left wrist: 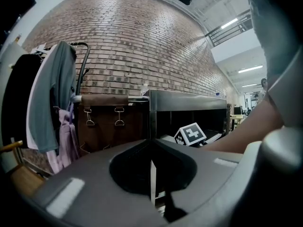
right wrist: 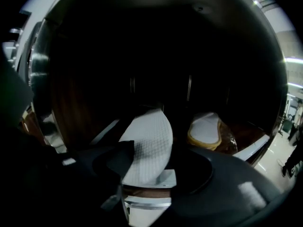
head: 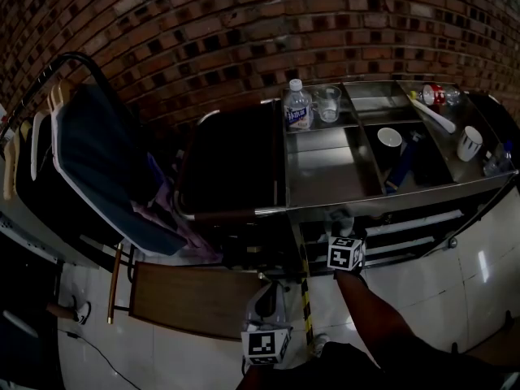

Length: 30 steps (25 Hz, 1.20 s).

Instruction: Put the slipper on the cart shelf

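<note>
In the right gripper view a white slipper [right wrist: 147,148] leans sole-up between the jaws of my right gripper [right wrist: 152,170], inside the dark cart shelf [right wrist: 239,137]. The jaws stand wide apart and do not press on it. A second slipper [right wrist: 206,129] lies on the shelf to its right. In the head view the right gripper's marker cube [head: 345,253] sits just under the steel cart top [head: 325,177], its jaws hidden in the shelf. My left gripper [left wrist: 151,174] is shut and empty; its cube [head: 266,345] hangs low before the cart.
On the cart top stand a water bottle [head: 298,106], a glass [head: 328,104] and two white cups [head: 389,138] [head: 469,143]. A clothes rack with garments [head: 97,161] stands at the left. A brown panel [head: 195,299] lies low on the tiled floor. A brick wall is behind.
</note>
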Motion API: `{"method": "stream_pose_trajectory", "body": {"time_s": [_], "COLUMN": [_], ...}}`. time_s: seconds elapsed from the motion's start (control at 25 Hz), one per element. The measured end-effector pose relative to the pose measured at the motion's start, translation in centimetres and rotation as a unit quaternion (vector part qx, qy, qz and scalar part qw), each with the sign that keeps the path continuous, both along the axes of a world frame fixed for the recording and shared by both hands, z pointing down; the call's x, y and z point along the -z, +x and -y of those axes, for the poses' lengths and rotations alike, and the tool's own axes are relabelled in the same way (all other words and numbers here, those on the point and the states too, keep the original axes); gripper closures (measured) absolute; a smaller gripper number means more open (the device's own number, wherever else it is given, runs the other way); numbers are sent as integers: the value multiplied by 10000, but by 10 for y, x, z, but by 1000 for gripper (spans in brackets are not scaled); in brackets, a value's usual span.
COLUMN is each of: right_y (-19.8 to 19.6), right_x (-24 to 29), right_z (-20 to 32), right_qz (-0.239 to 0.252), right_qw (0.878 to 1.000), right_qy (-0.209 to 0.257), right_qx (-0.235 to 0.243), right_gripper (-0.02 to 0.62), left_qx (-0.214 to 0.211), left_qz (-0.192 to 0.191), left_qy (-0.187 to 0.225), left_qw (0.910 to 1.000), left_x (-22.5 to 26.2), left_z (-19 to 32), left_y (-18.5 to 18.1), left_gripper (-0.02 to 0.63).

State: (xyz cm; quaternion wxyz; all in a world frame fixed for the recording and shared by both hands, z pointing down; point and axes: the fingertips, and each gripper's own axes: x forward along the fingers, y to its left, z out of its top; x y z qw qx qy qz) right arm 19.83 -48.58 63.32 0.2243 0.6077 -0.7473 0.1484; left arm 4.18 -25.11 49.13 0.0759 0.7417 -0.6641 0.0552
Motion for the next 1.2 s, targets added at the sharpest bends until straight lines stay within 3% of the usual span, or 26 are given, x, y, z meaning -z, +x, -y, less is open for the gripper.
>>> {"method": "stream_pose_trajectory", "body": {"time_s": [0.12,0.4,0.76,1.0,1.2], "right_y": [2,-2,-4,-7,-6], "right_x": [-7,-9,82,132,165], "right_z": [2,9,-51,-138,-189], "right_qz": [-245,-323,99,363,302], "right_qw": [9997,9994,9900,9790,9712], "right_qy": [-61,78,1254,1643,1945], "right_qx": [39,117,635,1153,1341], "right_gripper": [327,324,320,457,557], "left_qx": [34,79,0,-227,-467], "left_qz": [3,0,-190,-262,-256], "left_qy": [-6,88,220,417,589], "left_qw": [10000,9999,9996,9985,9968], "left_x": [0,3,11,29,50], "left_z": [-2,-7,-3,-6,-14], "left_y": [-1,-4,1,14,27], "left_gripper": [591,591,591,591,591]}}
